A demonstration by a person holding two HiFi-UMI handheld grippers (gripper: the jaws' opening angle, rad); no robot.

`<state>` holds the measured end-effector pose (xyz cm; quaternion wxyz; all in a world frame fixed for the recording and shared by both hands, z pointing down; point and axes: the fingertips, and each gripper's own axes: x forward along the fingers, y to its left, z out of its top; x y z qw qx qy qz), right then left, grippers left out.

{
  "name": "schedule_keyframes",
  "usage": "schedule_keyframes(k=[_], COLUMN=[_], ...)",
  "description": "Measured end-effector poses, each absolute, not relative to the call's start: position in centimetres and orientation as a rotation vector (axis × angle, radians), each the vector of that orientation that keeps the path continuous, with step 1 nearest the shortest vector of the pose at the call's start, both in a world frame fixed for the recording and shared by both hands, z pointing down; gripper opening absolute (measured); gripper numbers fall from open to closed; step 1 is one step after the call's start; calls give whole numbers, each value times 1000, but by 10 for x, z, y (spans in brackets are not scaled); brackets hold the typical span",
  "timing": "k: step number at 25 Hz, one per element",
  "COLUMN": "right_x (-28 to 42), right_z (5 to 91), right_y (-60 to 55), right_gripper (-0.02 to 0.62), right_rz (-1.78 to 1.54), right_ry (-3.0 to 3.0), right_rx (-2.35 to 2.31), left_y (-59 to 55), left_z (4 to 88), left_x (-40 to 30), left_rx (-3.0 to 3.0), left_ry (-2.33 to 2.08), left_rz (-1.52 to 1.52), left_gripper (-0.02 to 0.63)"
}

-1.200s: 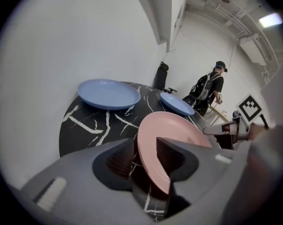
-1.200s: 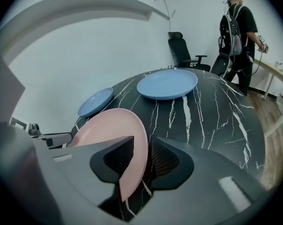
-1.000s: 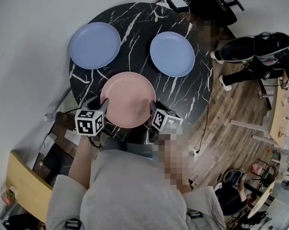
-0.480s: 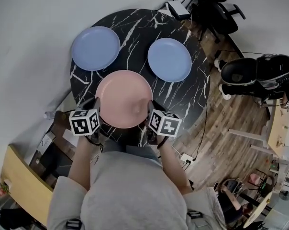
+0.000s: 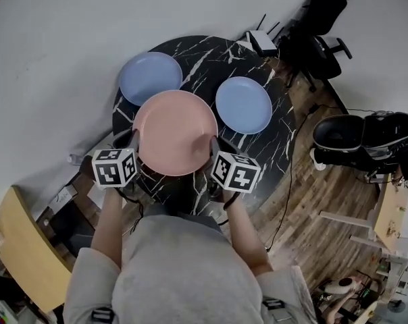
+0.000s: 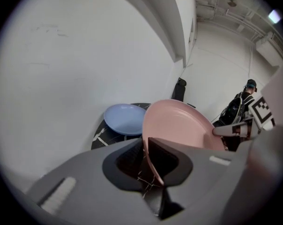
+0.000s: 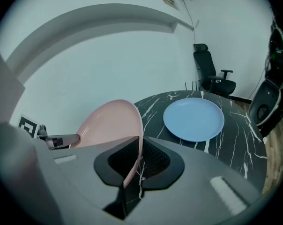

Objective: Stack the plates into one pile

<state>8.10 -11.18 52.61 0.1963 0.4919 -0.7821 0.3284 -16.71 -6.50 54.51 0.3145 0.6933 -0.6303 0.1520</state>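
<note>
A pink plate [image 5: 175, 132] hangs tilted above the black marble table [image 5: 211, 56], held at its two near sides. My left gripper [image 5: 133, 142] is shut on its left rim, and the rim runs between the pads in the left gripper view [image 6: 148, 163]. My right gripper [image 5: 214, 148] is shut on the right rim [image 7: 134, 161]. Two blue plates lie flat on the table: one at the far left [image 5: 150, 78], partly covered by the pink plate, and one at the right [image 5: 243, 104]. The pink plate [image 6: 179, 125] [image 7: 111, 123] fills the middle of both gripper views.
A white router [image 5: 261, 42] sits at the table's far edge, with a black office chair [image 5: 322, 19] behind it. Black bags [image 5: 363, 137] lie on the wooden floor to the right. A wooden desk [image 5: 25, 262] stands at lower left. A white wall runs along the left.
The pink plate has come up off the table's near edge and moved away from me, now overlapping the left blue plate. Both grippers closed on its rim and rose with it.
</note>
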Motion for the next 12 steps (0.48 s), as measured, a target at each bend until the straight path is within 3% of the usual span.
schedule_keyframes(k=[12], right_x=[31], right_z=[465], right_y=[-152], right_gripper=[28], right_rz=[808], right_ry=[-2400], right_rx=[1307], left_y=[-84], left_z=[476], left_x=[-212], left_rx=[1851], left_ry=[-1847], left_rz=[283], left_gripper=[92])
